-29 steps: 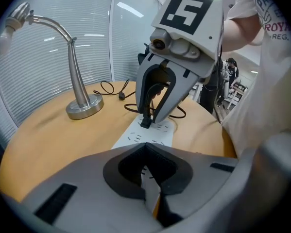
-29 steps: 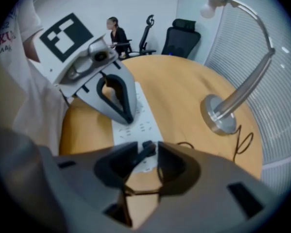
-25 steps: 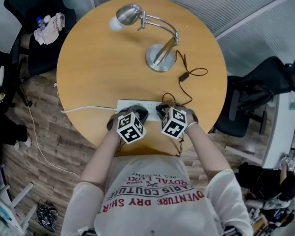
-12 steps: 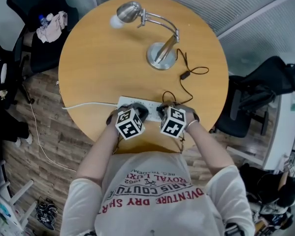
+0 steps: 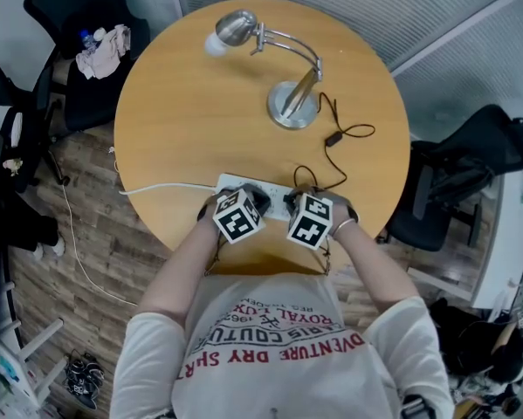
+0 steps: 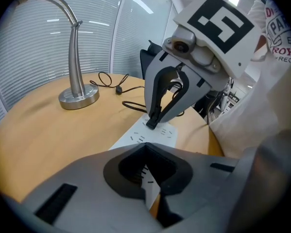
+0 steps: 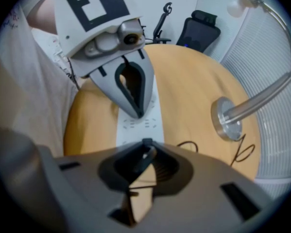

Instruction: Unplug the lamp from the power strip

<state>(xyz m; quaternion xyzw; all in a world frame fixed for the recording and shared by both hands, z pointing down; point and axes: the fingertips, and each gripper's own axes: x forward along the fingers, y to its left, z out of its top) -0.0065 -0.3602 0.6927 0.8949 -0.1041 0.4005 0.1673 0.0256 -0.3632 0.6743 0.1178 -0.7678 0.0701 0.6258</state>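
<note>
A white power strip (image 5: 232, 182) lies near the front edge of the round wooden table (image 5: 191, 112). The silver desk lamp (image 5: 293, 105) stands at the back, and its black cord (image 5: 344, 133) runs to a black plug (image 6: 149, 125) in the strip. My right gripper (image 6: 151, 123) points steeply down. Its jaws have been closing and are shut on the plug (image 7: 144, 155). My left gripper (image 7: 135, 113) is shut, with its tips resting on the strip (image 7: 135, 126) beside the plug. In the head view the marker cubes hide both sets of tips.
The strip's white cable (image 5: 165, 188) runs left off the table. Black office chairs stand at the left (image 5: 78, 85) and the right (image 5: 471, 160). A cloth (image 5: 104, 42) lies on the left chair. The person's body is close against the table's front edge.
Both grippers have stayed over the power strip. The whole scene sits slightly further right in the head view.
</note>
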